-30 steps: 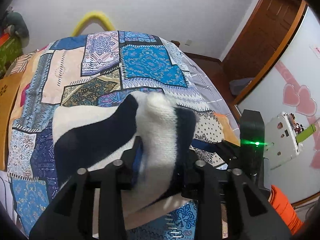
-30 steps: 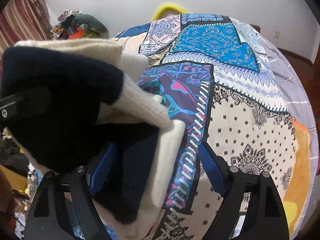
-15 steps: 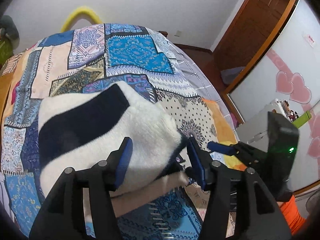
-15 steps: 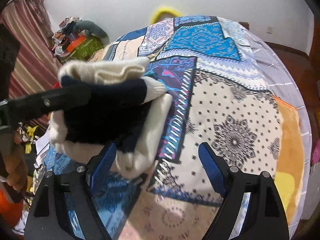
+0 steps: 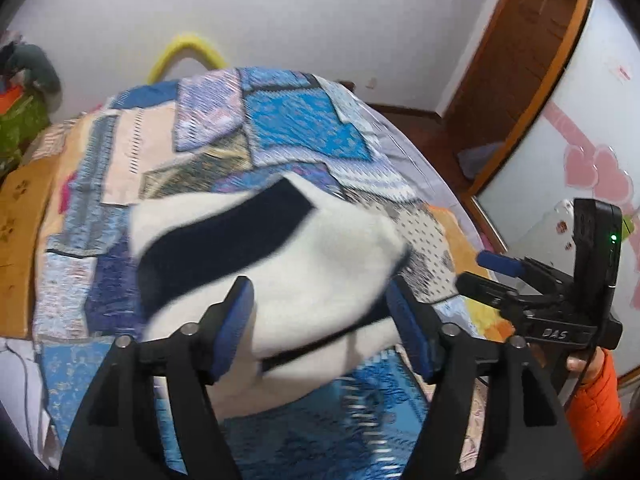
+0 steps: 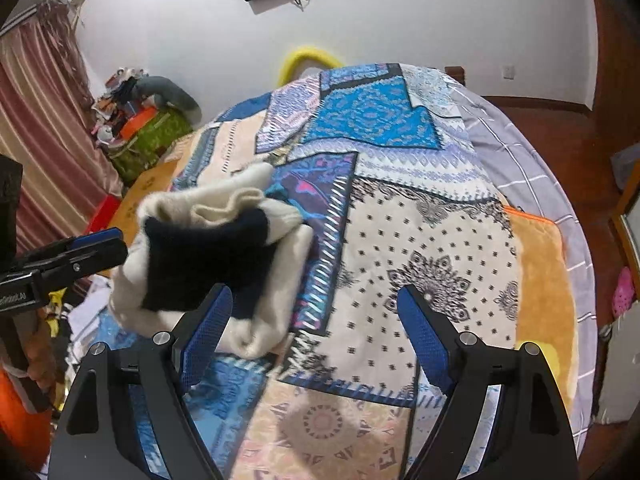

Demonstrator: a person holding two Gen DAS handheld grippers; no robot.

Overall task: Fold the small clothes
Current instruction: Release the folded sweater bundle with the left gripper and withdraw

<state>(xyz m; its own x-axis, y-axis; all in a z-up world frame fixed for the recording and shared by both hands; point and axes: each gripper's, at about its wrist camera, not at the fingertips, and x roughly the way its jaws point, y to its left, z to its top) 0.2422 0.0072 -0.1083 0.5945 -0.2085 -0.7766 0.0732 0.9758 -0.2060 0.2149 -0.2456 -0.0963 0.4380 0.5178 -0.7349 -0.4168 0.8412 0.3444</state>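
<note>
A small white knit garment with a dark navy band (image 5: 280,256) lies folded in a bundle on the patchwork bedspread (image 5: 300,128). It also shows in the right wrist view (image 6: 216,256), at the left. My left gripper (image 5: 324,324) is open, its blue pads either side of the bundle's near edge, apparently not gripping it. My right gripper (image 6: 316,336) is open and empty, just right of the bundle above the bedspread (image 6: 420,240). The right gripper shows in the left wrist view (image 5: 500,276); the left gripper shows in the right wrist view (image 6: 80,252).
The bed's right edge drops to a wooden floor (image 6: 600,168). A wooden door (image 5: 516,60) and a white cabinet with pink hearts (image 5: 592,168) stand to the right. Clutter and a green bag (image 6: 148,132) sit at the bed's far left beside a curtain (image 6: 44,128).
Both grippers have let go of the garment and opened. The bundle now rests on the bedspread, and both grippers have drawn back from it.
</note>
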